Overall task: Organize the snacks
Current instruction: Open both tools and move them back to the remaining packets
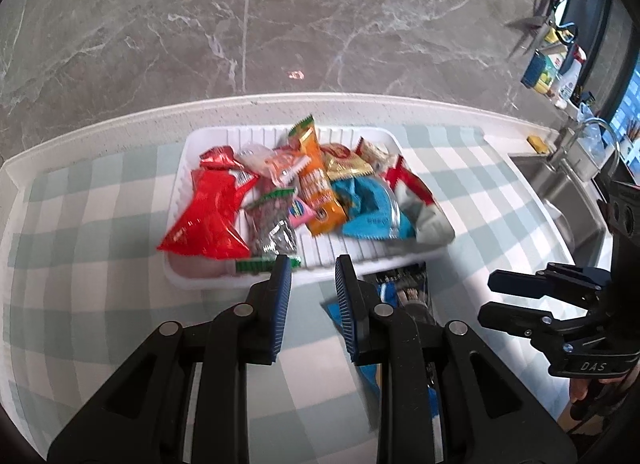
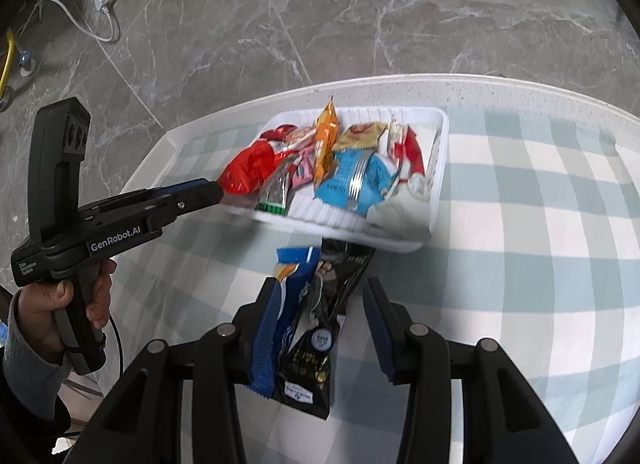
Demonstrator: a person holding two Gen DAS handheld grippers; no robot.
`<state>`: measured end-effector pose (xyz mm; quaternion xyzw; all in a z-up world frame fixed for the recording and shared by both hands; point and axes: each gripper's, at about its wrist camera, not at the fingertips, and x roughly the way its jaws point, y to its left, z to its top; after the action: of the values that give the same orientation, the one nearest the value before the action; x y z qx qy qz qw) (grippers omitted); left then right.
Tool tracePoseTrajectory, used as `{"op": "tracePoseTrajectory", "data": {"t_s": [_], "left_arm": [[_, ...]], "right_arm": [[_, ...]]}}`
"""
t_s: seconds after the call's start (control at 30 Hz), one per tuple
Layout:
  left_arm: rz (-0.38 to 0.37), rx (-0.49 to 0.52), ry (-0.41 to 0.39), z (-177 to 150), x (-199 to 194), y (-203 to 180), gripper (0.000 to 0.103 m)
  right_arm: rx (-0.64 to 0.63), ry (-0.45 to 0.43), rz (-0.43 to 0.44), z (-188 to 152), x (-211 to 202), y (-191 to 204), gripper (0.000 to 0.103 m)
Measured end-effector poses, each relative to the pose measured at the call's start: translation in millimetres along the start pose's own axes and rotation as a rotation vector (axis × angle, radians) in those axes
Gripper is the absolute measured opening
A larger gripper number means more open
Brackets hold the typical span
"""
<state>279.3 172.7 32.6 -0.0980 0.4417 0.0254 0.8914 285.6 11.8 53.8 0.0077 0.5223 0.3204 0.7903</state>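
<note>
— Two packets are lying outside the tray [image 1: 200,284], aren't they?

— Yes. One blue packet [image 2: 292,268] and one black packet [image 2: 312,364] are lying side by side on the checked cloth [image 1: 100,244], just in front of the tray's near edge. I am hanging my right gripper [image 2: 322,284] over them, pointing down.

— Are you gripping them?

— No. My right fingers are standing apart, and the two packets are showing through the gap. The blue one is overlapping my left pad in the right wrist view, but the black one is sitting clear of the other pad, so nothing is being squeezed.

— And your other gripper?

— My left gripper [image 1: 312,264] is pointing at the tray's near rim with its fingers drawn in as far as they go and nothing between them. My hand [image 2: 60,304] is wrapping its handle.

— What is sitting in the tray?

— Plenty of snacks are piling up there: a red packet [image 1: 208,215] at the left end, an orange packet [image 1: 318,187] leaning across the middle, and a light blue packet [image 1: 368,207] beside it, with smaller ones around them. A sink [image 1: 560,183] is showing off to the right of the cloth.
</note>
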Motion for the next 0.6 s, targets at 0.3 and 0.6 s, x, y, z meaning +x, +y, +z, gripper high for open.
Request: {"op": "tracePoseTrajectory", "data": {"t_s": [0.3, 0.6], "left_arm": [[-0.029, 0.015, 0.036, -21, 0, -13, 0.043], [-0.088, 0.024, 0.101, -47, 11, -26, 0.052]], "right_arm": [[-0.016, 0.03, -0.011, -16, 6, 7, 0.046], [-0.018, 0.055, -0.02, -27, 14, 9, 0.046]]}}
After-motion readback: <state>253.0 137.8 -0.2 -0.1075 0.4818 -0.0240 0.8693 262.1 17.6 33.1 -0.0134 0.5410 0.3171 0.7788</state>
